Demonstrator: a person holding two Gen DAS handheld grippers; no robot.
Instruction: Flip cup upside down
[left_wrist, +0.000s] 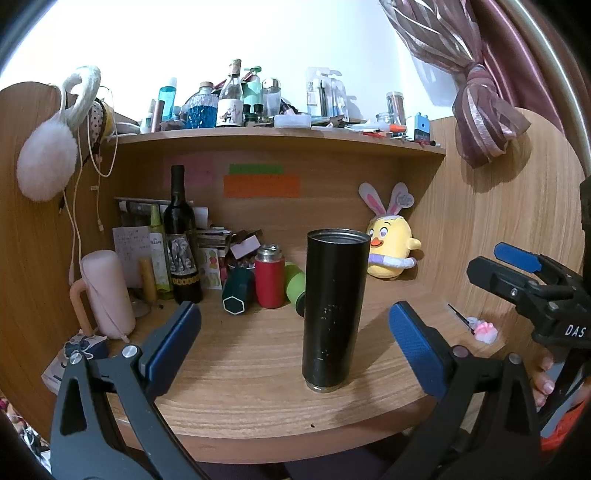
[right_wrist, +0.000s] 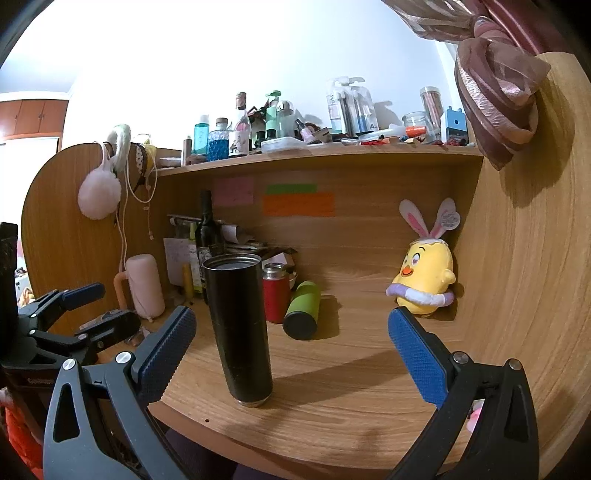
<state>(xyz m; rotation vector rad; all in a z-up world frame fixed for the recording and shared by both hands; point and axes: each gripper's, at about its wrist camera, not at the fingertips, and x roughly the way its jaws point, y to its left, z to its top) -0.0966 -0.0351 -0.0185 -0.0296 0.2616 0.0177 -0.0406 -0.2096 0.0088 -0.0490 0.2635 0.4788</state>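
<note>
Blue-padded jaws on my left gripper gape wide, empty, framing the black cup; my right gripper is equally spread, holding nothing. Cup stands mouth-up near the bench front edge. I'm at approach; next I'd close on its body, lift, invert.

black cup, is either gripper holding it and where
Nothing is held. The black cup stands upright on the desk, and both the left gripper and the right gripper are open, clear of it.
</note>
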